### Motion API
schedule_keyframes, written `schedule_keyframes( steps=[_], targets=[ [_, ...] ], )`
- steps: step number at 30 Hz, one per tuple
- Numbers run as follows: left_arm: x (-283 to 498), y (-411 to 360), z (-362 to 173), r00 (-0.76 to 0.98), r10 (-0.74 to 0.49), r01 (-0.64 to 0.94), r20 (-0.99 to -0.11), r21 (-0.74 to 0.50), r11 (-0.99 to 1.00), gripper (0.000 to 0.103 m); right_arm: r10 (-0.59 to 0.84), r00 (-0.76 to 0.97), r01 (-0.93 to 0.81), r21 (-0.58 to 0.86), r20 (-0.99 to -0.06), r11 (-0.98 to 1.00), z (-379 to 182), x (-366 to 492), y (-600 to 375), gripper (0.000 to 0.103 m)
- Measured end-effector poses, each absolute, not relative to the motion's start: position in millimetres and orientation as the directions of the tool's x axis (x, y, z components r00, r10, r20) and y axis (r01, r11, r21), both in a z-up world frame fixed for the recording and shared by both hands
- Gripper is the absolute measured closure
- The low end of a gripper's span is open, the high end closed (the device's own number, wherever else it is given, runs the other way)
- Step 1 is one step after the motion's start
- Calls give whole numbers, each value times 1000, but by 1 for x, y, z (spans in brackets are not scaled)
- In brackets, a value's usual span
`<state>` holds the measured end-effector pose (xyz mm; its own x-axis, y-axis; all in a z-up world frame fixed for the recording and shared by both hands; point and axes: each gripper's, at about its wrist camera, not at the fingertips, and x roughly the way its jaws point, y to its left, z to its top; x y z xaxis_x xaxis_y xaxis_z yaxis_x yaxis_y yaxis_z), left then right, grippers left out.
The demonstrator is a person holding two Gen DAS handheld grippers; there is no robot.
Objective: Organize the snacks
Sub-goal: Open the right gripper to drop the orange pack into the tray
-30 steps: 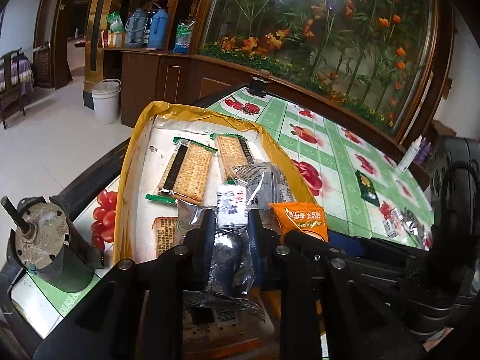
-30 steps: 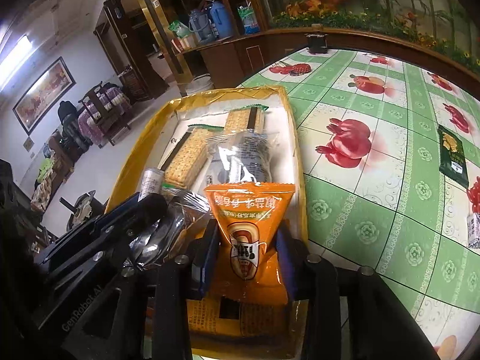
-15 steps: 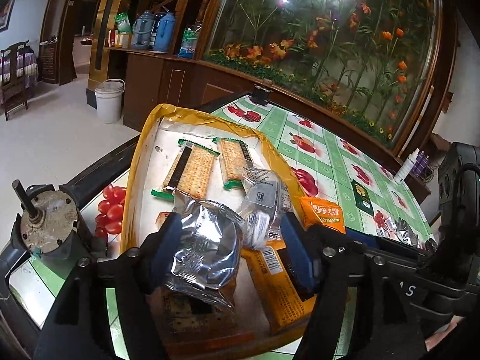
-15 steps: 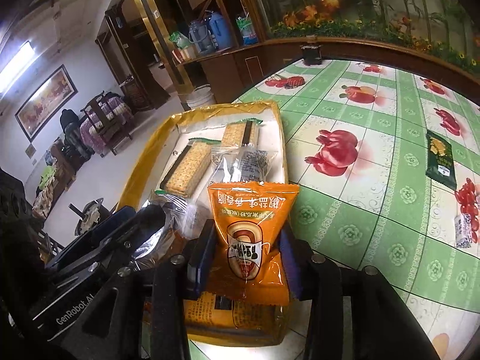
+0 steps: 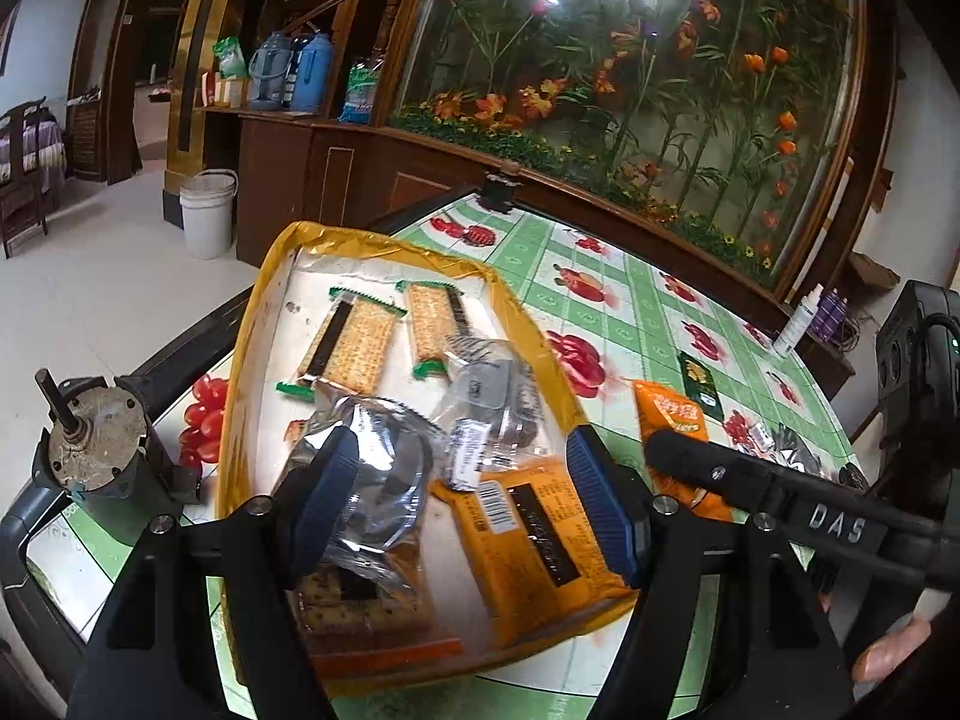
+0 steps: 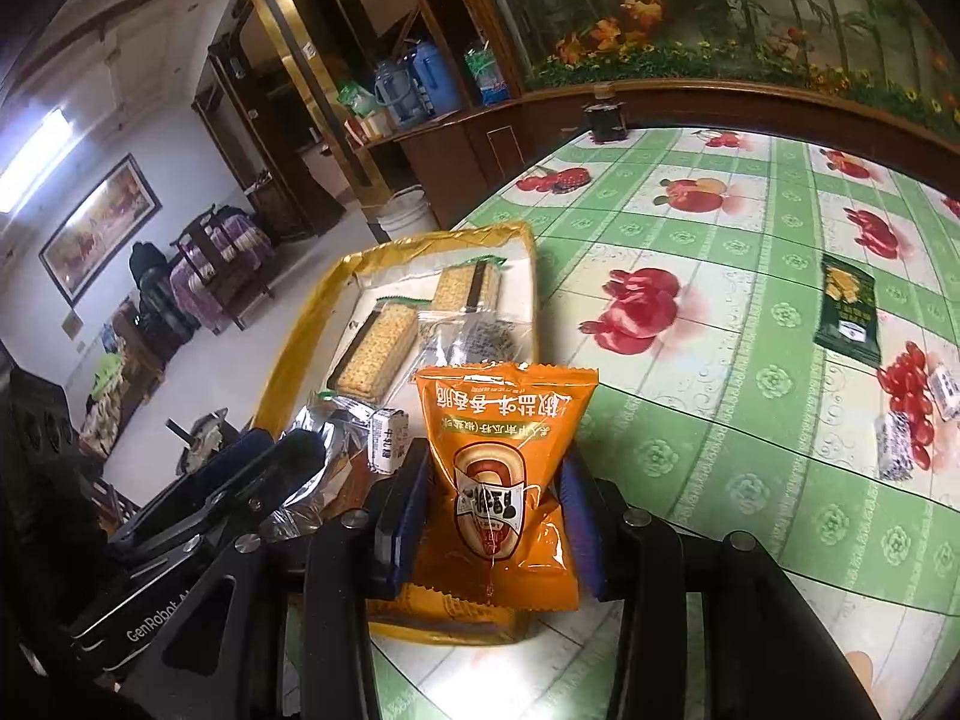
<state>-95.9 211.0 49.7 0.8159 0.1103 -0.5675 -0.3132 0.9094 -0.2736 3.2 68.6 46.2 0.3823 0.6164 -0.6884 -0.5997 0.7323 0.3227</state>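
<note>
Here: right tool (image 6: 489,516) pinching orange snack pkt (image 6: 501,468), Chinese print; left tool (image 5: 462,504) spread wide, marked "GenRobot".

Two cracker packs (image 5: 354,348), one tray (image 5: 264,312), two tools (image 5: 462,498).

Cracker packs (image 5: 354,342) at the tray's (image 5: 252,324) far end, foil packet (image 5: 372,474) nearer, on the table (image 6: 720,420).

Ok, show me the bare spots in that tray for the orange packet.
Bare white floor runs down the tray's left side, beside the two cracker packs, and along the far end behind them. The near half is crowded: silver bag, clear wrappers, yellow pack. The right claw holds the orange packet above the near edge.
</note>
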Motion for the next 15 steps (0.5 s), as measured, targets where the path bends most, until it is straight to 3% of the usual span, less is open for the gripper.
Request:
schedule_keyframes(
  steps=[9,15],
  targets=[
    [-91,165,61,825,49,-221,-564,-240,945,32,606,461,-488,386,-648,783,64,31,-15,59],
    [-80,100,53,799,-46,-79,-600,-180,980,32,539,545,-346,413,-643,842,69,64,-96,58]
  ],
)
